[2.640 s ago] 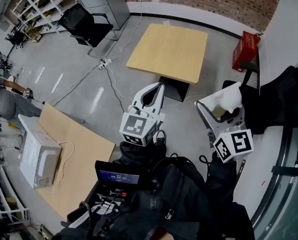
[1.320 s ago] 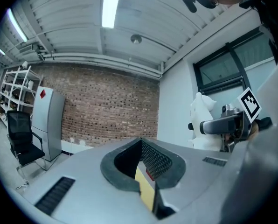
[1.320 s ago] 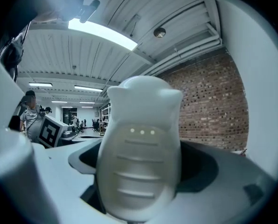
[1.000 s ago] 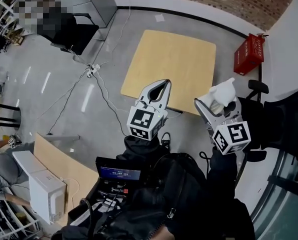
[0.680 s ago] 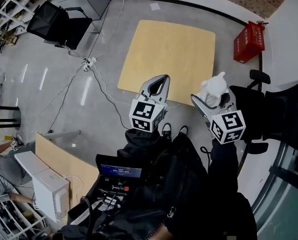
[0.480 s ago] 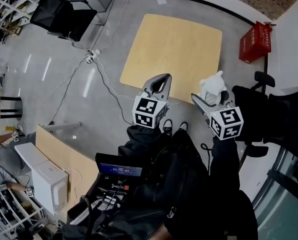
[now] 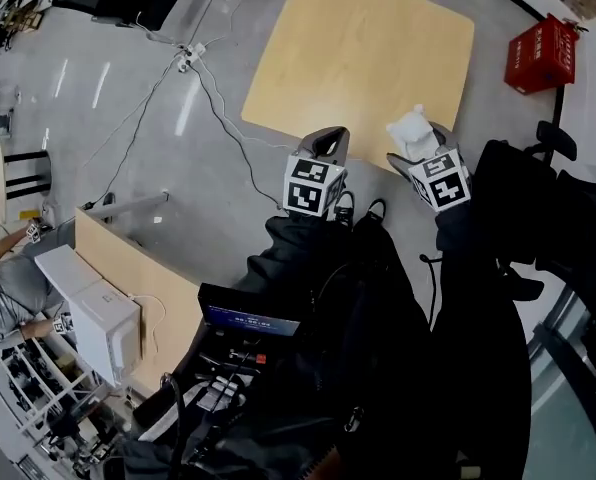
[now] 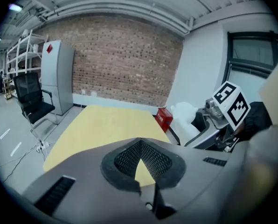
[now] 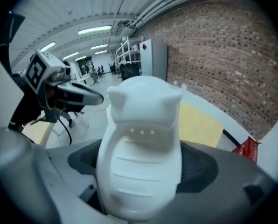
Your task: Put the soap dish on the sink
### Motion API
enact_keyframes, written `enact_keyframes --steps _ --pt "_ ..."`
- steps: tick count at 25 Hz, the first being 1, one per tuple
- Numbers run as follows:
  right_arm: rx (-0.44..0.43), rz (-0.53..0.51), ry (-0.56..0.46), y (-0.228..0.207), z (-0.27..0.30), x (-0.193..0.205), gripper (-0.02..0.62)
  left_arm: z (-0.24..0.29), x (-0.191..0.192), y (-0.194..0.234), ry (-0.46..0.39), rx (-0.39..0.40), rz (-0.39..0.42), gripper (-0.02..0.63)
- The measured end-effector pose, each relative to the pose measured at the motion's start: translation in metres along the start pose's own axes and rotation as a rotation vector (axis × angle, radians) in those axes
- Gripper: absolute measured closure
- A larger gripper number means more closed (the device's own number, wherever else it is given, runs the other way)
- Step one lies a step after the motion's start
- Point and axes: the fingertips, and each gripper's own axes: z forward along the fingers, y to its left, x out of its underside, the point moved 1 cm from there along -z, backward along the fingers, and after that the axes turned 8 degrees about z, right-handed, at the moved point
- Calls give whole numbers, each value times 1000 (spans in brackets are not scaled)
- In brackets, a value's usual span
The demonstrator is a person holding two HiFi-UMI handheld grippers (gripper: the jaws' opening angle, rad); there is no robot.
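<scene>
Nearest in: clamped in the right gripper (image 9: 143,171), the white soap dish (image 9: 141,143), upright, with the dark fingers (image 9: 202,164) pressed to either flank of its lower body. Eared top left clear above the grip, base low, probably so as to go down base-first when set in place.

Just beside it, carried at about the same height: the left gripper (image 8: 138,169), holding nothing, its fingers (image 8: 122,160) closed tip to tip, with only a sliver of yellow showing through the notch between the pads. Most likely parked there out of the way, as one gripper is enough for this load.

Farther out, below both: a bare light-wood desk (image 7: 363,53) on grey floor, the dish in the air over its near edge. Beyond, a red crate (image 7: 543,53) by the wall.

No sink in any view, so judged to be mid-carry, with placing not yet begun.
</scene>
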Motion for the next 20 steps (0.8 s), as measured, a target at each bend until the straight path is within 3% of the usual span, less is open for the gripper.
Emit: enact_keyframes --steps 8,15,20 --pt "-69 -242 343 -17 83 64 98 19 45 6 143 -6 -55 603" --pt "-88 -528 603 -44 131 81 98 35 57 17 173 -15 -73 603" --pt "-105 -631 729 -54 140 92 98 38 59 14 184 -13 -85 603"
